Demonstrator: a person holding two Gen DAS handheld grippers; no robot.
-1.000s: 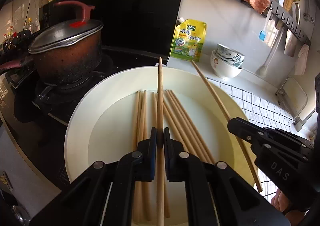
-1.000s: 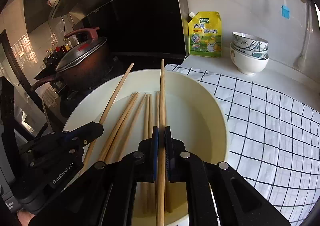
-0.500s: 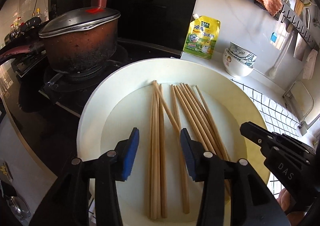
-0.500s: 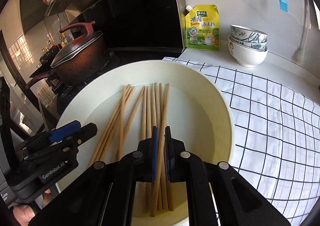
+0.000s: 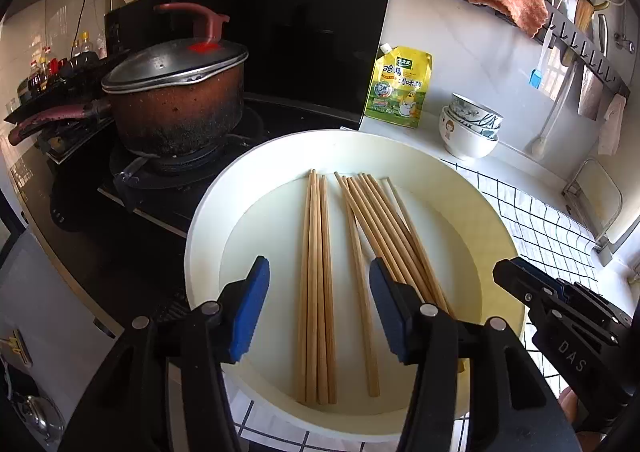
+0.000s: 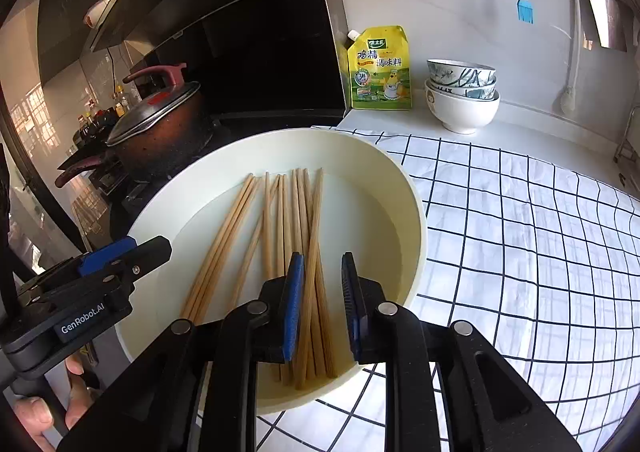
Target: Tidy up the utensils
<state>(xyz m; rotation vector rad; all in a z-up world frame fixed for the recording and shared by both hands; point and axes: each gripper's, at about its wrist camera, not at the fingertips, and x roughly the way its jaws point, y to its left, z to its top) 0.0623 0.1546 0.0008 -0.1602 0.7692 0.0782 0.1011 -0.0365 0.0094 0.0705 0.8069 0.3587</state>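
Several wooden chopsticks lie side by side in a wide cream bowl. They also show in the right wrist view, in the same bowl. My left gripper is open and empty above the near ends of the left bundle. My right gripper is open, its fingers astride the near end of one loose chopstick without gripping it. Each gripper shows in the other's view, the right one and the left one.
A lidded brown pot stands on the black stove at the left. A yellow seasoning pouch and stacked bowls stand by the back wall. A checked cloth covers the counter at the right. A wall rack holds utensils.
Both grippers held a chopstick a second ago. The left opened first and dropped its chopstick into the bowl, then the right opened and let go too. Both have drawn back a little.
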